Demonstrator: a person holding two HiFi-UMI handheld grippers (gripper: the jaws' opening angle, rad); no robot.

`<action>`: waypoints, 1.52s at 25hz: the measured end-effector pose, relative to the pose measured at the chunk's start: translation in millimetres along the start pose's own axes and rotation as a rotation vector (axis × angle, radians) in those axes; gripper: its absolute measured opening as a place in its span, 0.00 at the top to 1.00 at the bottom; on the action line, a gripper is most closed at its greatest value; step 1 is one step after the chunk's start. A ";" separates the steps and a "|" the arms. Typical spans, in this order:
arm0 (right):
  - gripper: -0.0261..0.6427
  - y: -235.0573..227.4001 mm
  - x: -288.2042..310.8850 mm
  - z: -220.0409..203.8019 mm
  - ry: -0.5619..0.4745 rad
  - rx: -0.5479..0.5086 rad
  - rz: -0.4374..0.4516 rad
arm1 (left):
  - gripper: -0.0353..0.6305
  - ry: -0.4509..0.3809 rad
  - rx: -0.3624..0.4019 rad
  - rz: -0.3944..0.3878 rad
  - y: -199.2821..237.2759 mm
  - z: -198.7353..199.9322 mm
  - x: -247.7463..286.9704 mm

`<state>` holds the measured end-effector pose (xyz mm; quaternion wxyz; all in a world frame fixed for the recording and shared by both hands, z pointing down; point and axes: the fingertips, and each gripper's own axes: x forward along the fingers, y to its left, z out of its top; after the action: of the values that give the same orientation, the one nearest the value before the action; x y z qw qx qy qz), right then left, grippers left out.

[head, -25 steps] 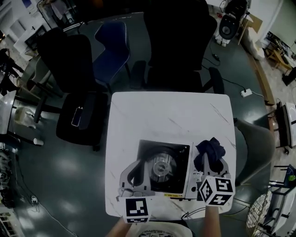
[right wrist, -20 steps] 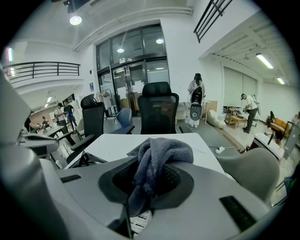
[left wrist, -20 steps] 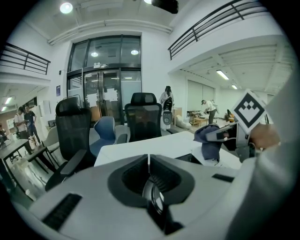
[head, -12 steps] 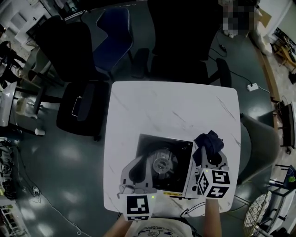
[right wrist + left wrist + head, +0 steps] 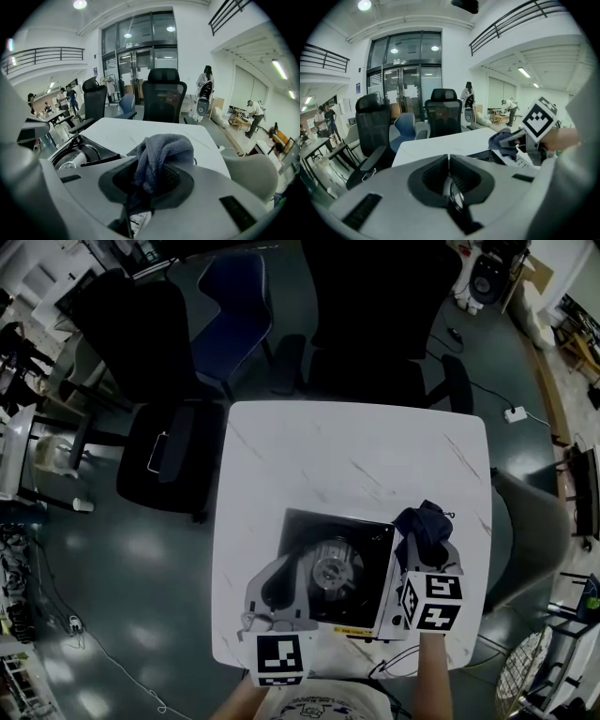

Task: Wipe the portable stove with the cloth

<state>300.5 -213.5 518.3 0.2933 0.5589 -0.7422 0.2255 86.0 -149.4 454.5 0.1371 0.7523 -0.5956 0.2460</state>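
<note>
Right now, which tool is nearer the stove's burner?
Left. The left tool hangs over the front-left corner of the stove, beside the burner; the right tool, holding the cloth, is at its right edge.

Head view is reading dim, underexposed; black mesh office chairs (image 5: 375, 324) are sinking into shadow. Overhead, round white ceiling lamps (image 5: 79, 4) are lighting both gripper views brightly. Fisheye distortion is bending edges; close range is softening the crumpled blue-grey terry cloth (image 5: 161, 154).

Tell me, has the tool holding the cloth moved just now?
Yes, slightly: the right tool, gripping the cloth, edged forward along the stove's right side.
</note>
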 end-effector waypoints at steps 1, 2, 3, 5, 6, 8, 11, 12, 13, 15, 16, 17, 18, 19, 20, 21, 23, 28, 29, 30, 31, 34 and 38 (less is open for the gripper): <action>0.85 1.1 0.0 -0.5 0.006 -0.013 0.002 | 0.91 0.001 -0.001 -0.001 -0.4 -0.5 -0.9; 0.85 2.2 0.0 -1.1 0.010 -0.022 0.004 | 0.91 0.002 -0.003 -0.002 -0.9 -1.3 -1.7; 0.85 2.9 -0.3 -1.8 0.014 -0.026 0.007 | 0.91 0.003 -0.005 -0.004 -1.6 -2.3 -2.5; 0.85 3.2 -1.5 -3.6 0.019 -0.025 0.010 | 0.91 0.005 -0.009 -0.006 -3.4 -4.4 -4.5; 0.85 3.1 -2.4 -4.5 0.021 -0.025 0.011 | 0.91 0.005 -0.011 -0.006 -4.2 -5.4 -5.9; 0.85 3.4 -4.2 -6.8 0.029 -0.031 0.012 | 0.91 0.006 -0.016 -0.006 -5.6 -7.9 -9.7; 0.85 5.5 -7.1 -10.7 0.040 -0.041 0.016 | 0.91 0.013 -0.019 -0.005 -6.1 -13.0 -14.9; 0.85 6.2 -8.2 -12.2 0.043 -0.041 0.016 | 0.91 0.014 -0.018 -0.004 -5.5 -14.5 -16.3; 0.85 6.8 -9.6 -13.9 0.046 -0.040 0.016 | 0.91 0.014 -0.019 -0.002 -4.6 -15.6 -17.6; 0.85 8.1 -13.0 -17.3 0.051 -0.039 0.015 | 0.91 0.013 -0.021 0.000 -1.9 -16.5 -20.3; 0.85 8.8 -14.8 -19.1 0.053 -0.036 0.013 | 0.91 0.011 -0.021 0.001 -0.3 -16.5 -21.5; 0.85 9.4 -16.6 -20.9 0.056 -0.032 0.012 | 0.91 0.010 -0.019 0.002 1.4 -16.5 -22.5; 0.85 9.8 -18.6 -22.9 0.058 -0.027 0.010 | 0.91 0.008 -0.017 0.002 2.9 -16.5 -23.6; 0.85 10.2 -20.7 -24.9 0.060 -0.022 0.008 | 0.91 0.006 -0.016 0.003 4.2 -16.5 -24.9; 0.85 10.8 -22.9 -26.9 0.061 -0.018 0.004 | 0.91 0.004 -0.014 0.002 5.4 -16.5 -26.5; 0.85 11.8 -25.2 -29.1 0.064 -0.014 0.001 | 0.91 0.001 -0.014 0.001 6.5 -16.7 -28.2; 0.85 14.4 -30.5 -34.4 0.072 -0.004 -0.009 | 0.91 -0.002 -0.010 -0.006 8.3 -17.5 -31.9; 0.85 20.7 -47.7 -49.6 0.089 0.025 -0.036 | 0.91 -0.006 0.003 -0.033 9.7 -21.4 -41.2; 0.85 21.8 -51.2 -52.7 0.093 0.030 -0.042 | 0.91 -0.007 0.005 -0.039 9.9 -22.1 -43.5; 0.85 22.9 -55.0 -55.9 0.098 0.035 -0.049 | 0.91 -0.008 0.007 -0.046 10.2 -22.5 -46.0; 0.85 23.8 -58.9 -59.0 0.103 0.042 -0.057 | 0.91 -0.011 0.009 -0.052 10.4 -22.5 -48.7; 0.85 26.0 -70.7 -68.7 0.114 0.062 -0.079 | 0.91 -0.018 0.016 -0.072 10.7 -23.9 -55.8; 0.85 34.5 -85.4 -84.2 0.127 0.078 -0.100 | 0.91 -0.020 0.030 -0.095 13.1 -29.5 -65.3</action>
<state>300.1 -88.8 520.5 0.3287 0.5908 -0.6839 0.2744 56.3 -83.9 443.3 0.1313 0.7840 -0.5571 0.2404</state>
